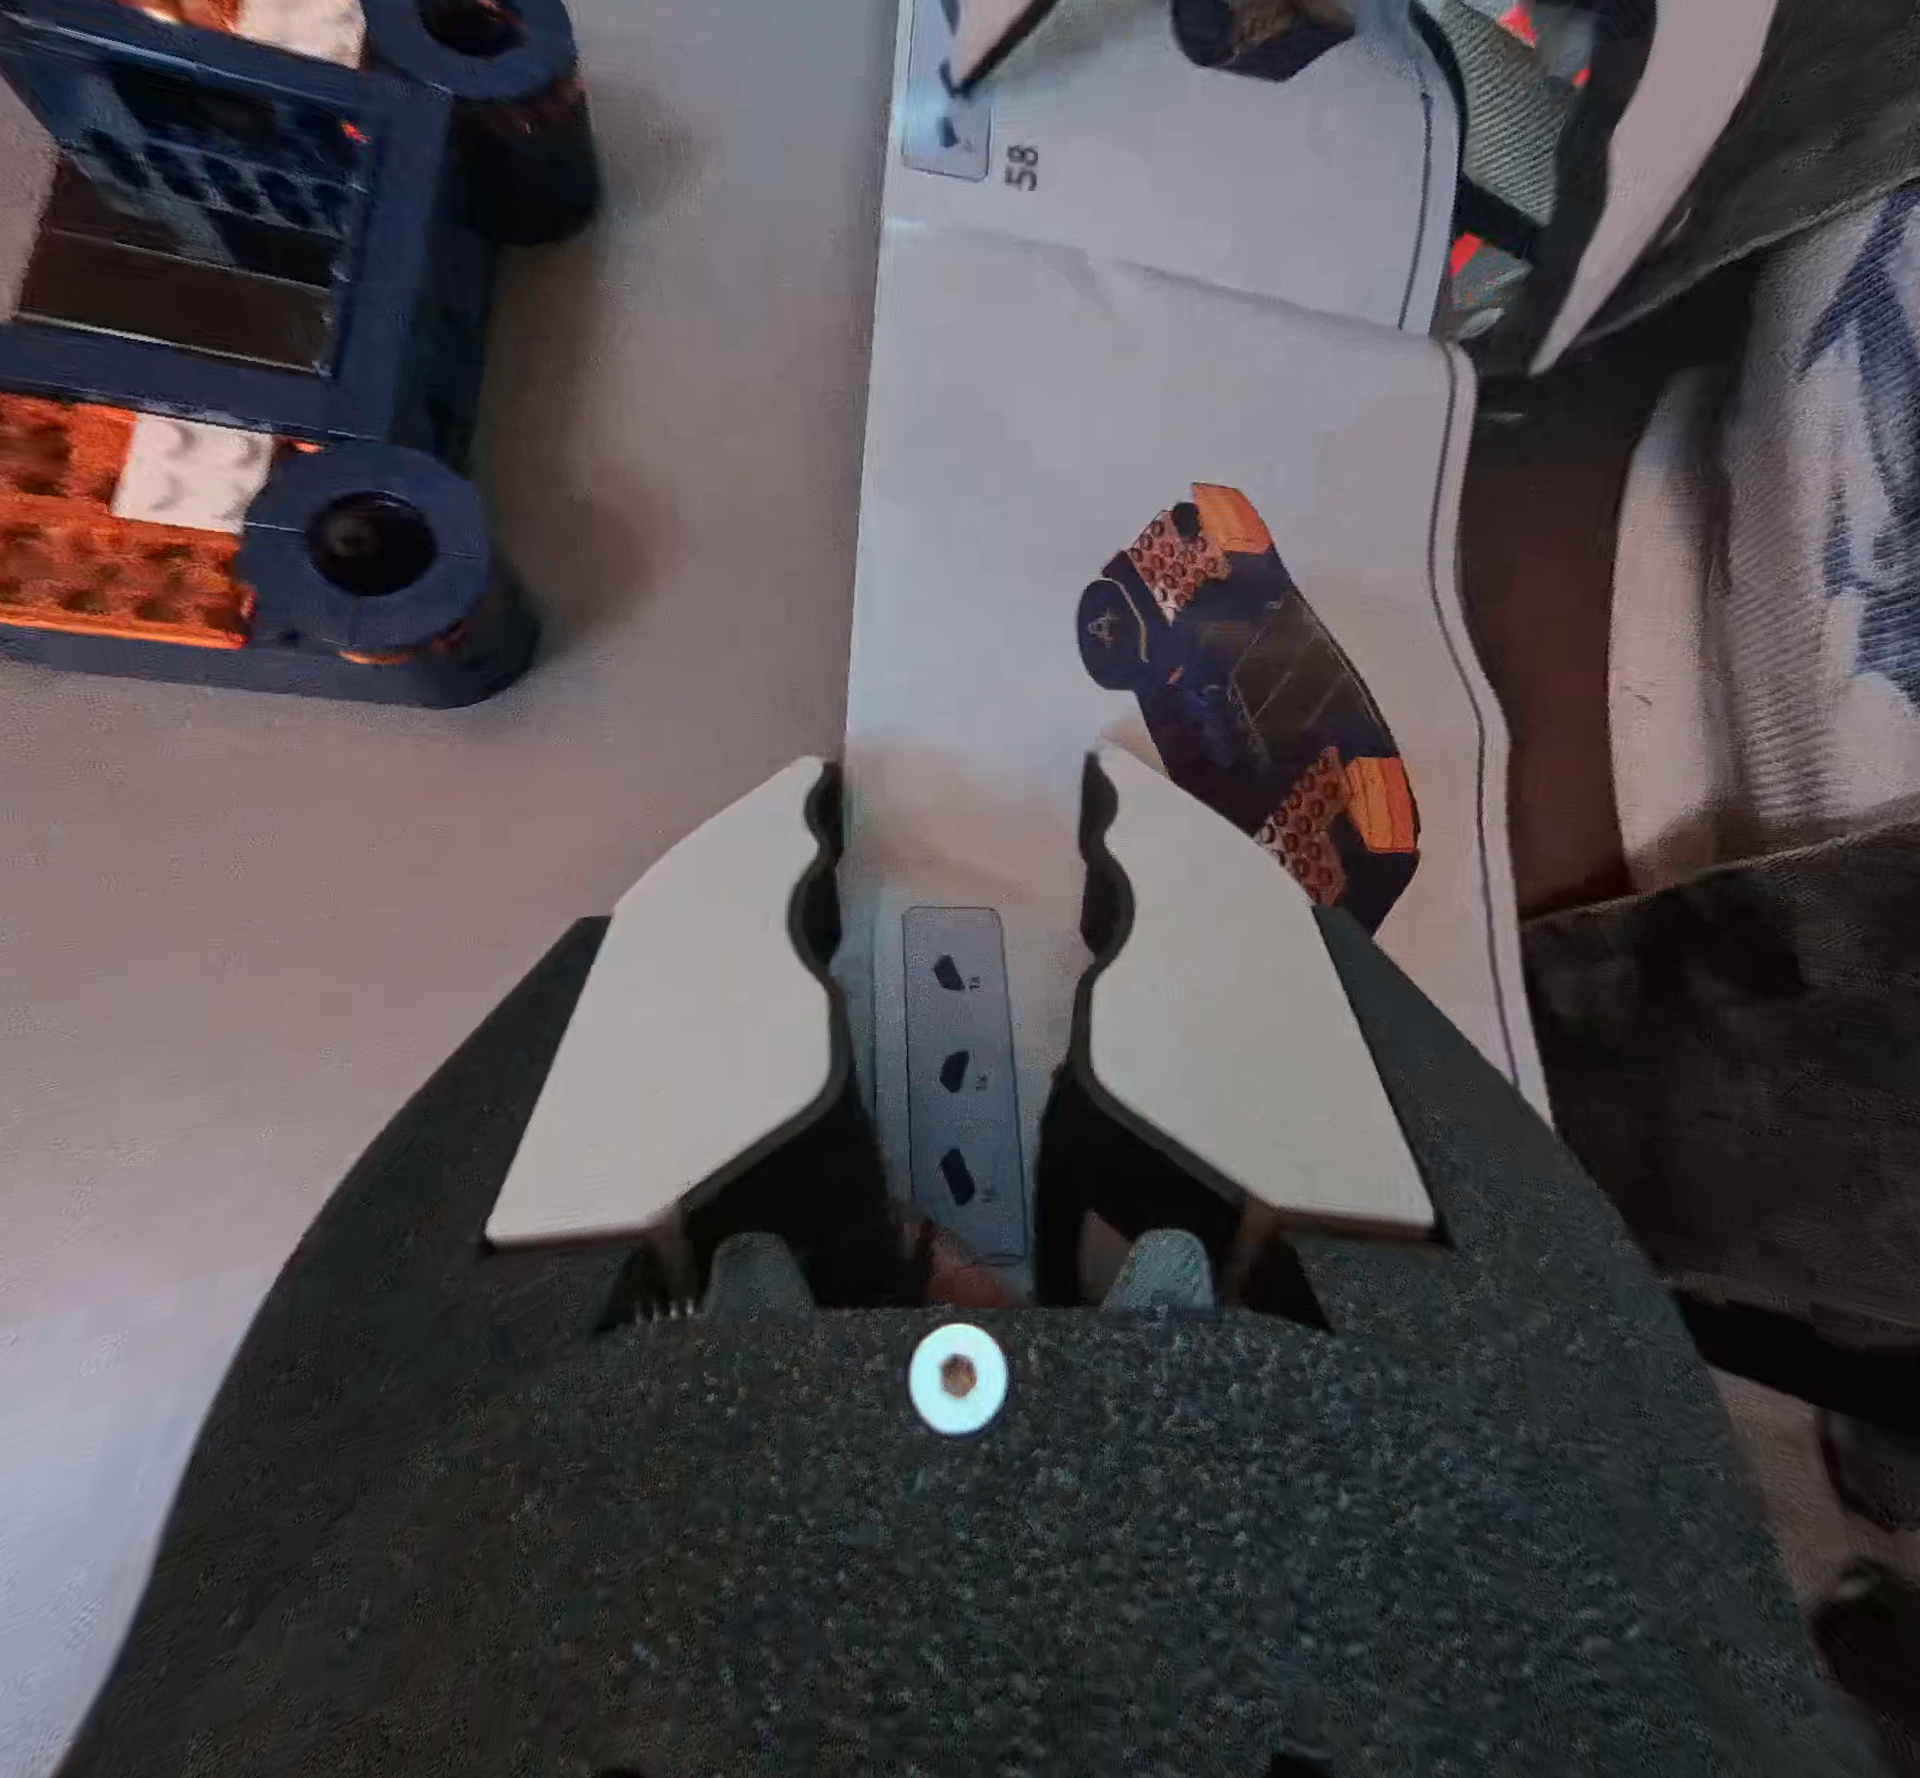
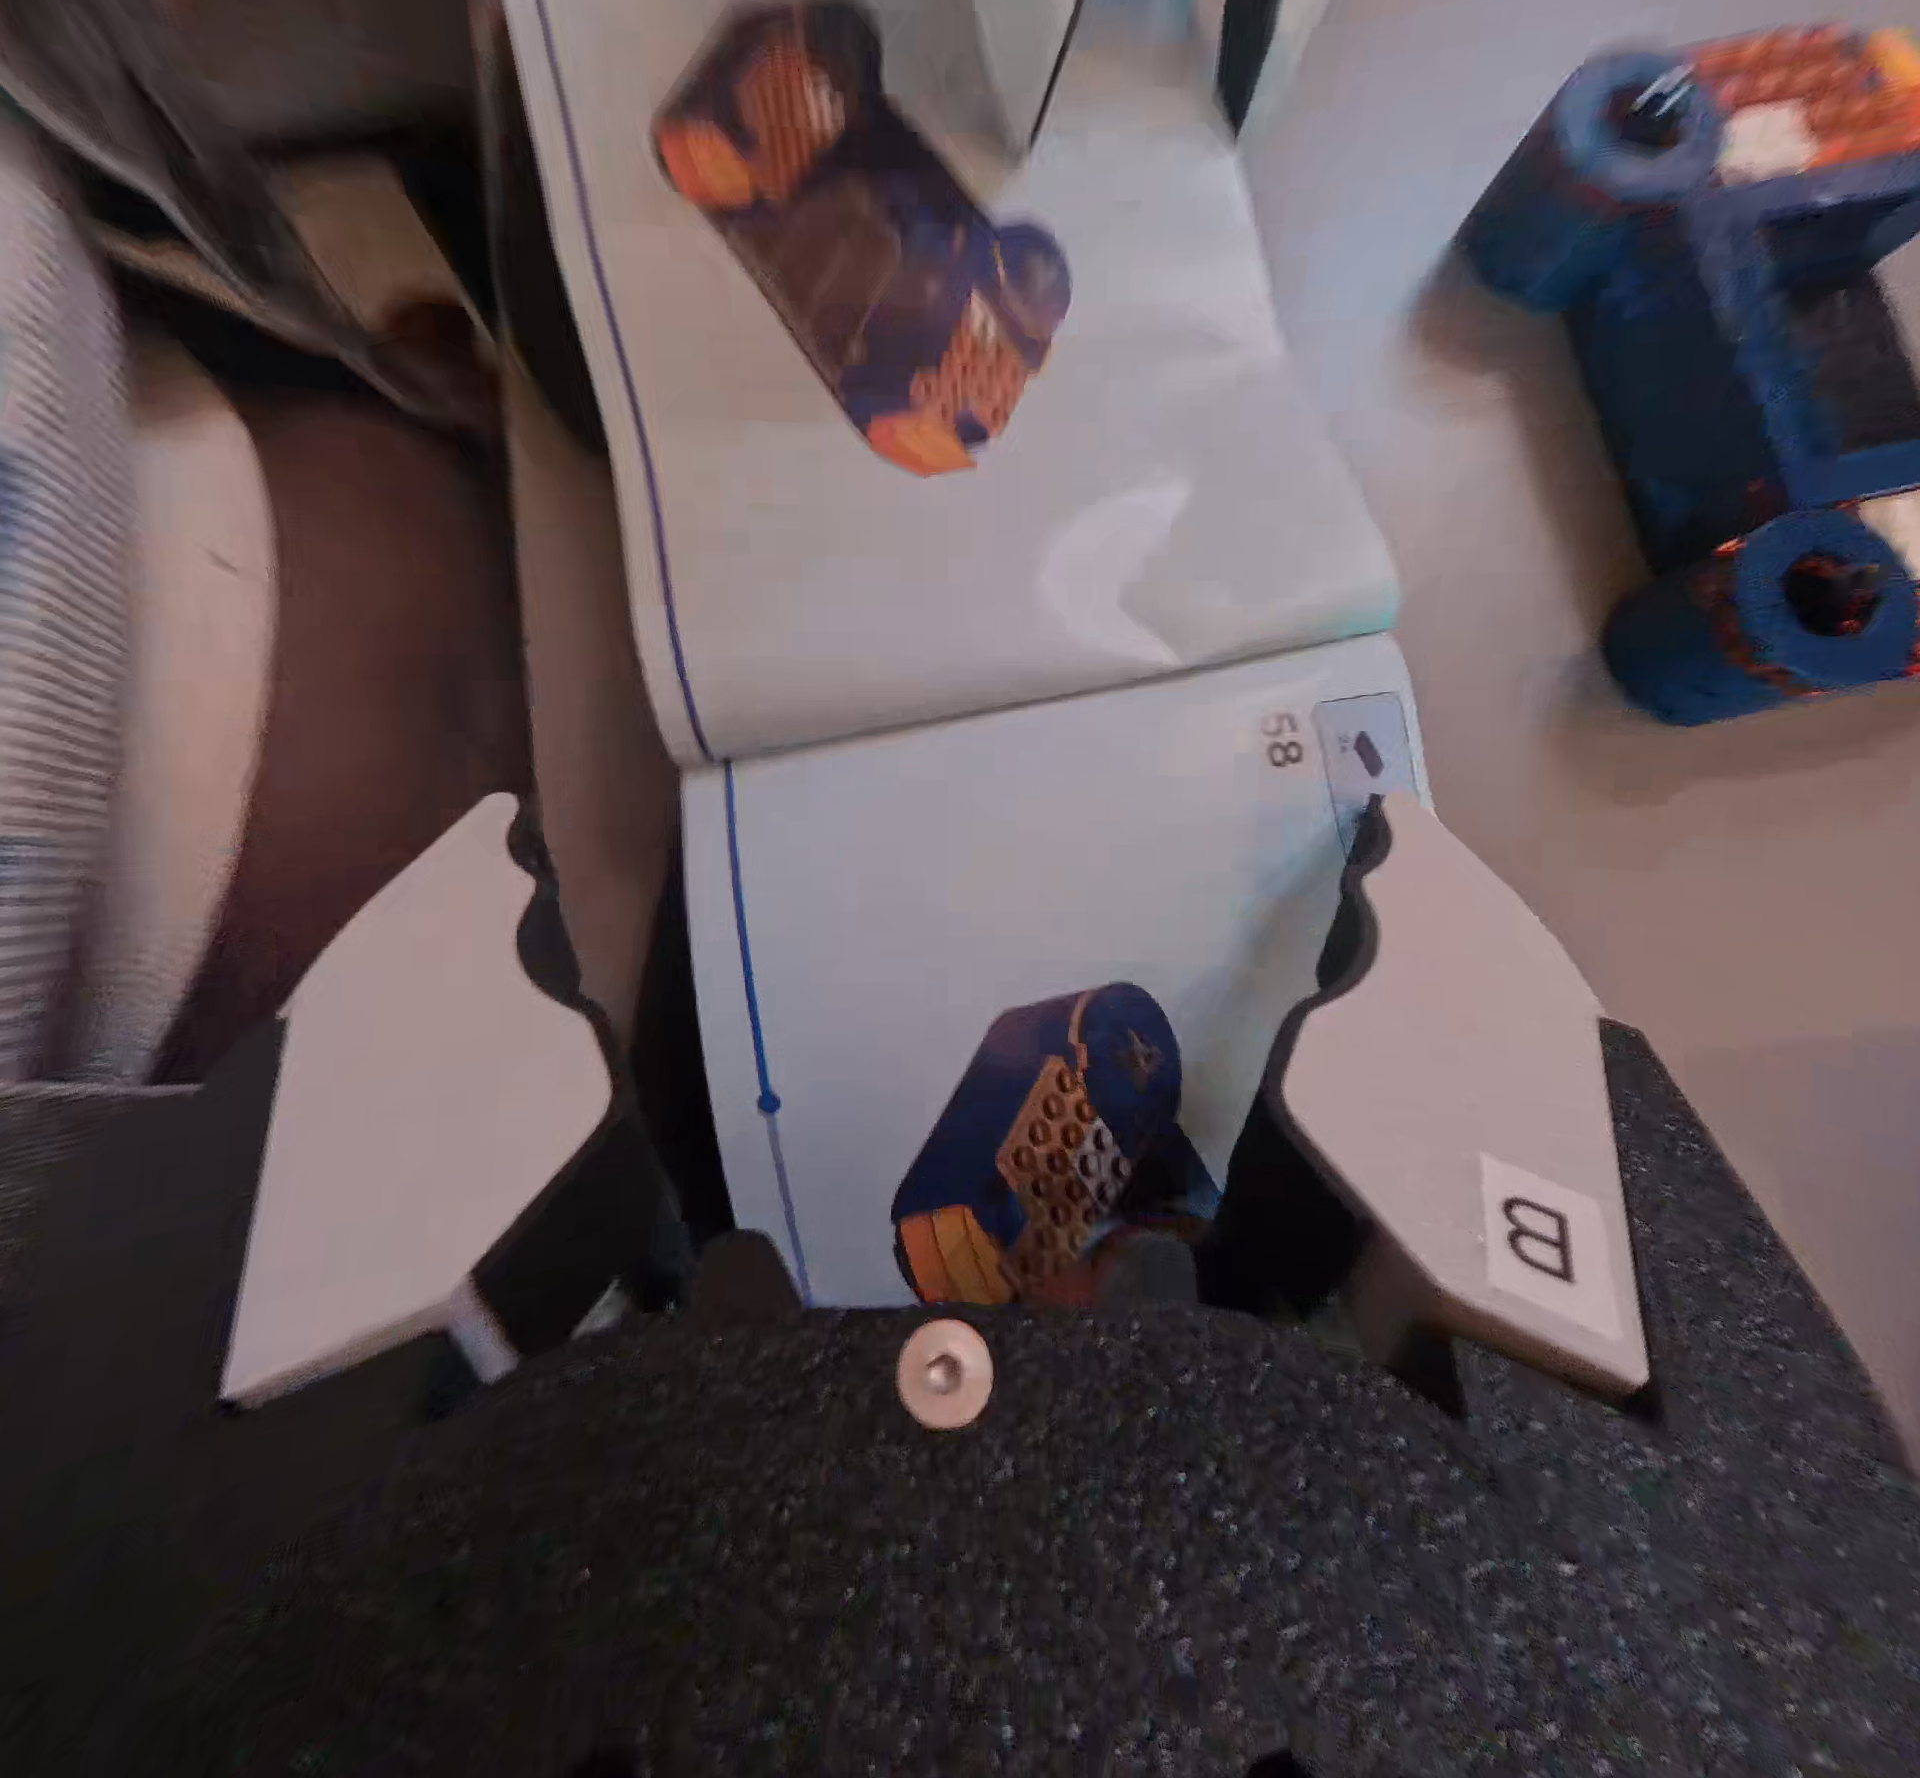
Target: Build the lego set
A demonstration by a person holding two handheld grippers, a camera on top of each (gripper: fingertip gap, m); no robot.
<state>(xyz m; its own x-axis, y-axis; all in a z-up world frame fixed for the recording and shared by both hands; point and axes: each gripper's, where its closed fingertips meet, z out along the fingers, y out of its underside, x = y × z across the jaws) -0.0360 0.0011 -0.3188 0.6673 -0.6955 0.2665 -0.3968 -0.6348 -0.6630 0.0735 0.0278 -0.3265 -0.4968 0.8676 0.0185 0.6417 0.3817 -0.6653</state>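
Right hand-held gripper point(image 2: 940, 814) agape over booklet point(image 2: 987, 897), labelled finger point(image 2: 1475, 1105).

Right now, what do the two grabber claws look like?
Both look alike. The left gripper has a speckled black body, a silver screw in the middle and two pale grey fingers with wavy black inner edges. The right gripper matches, plus a white sticker with a letter on one finger.
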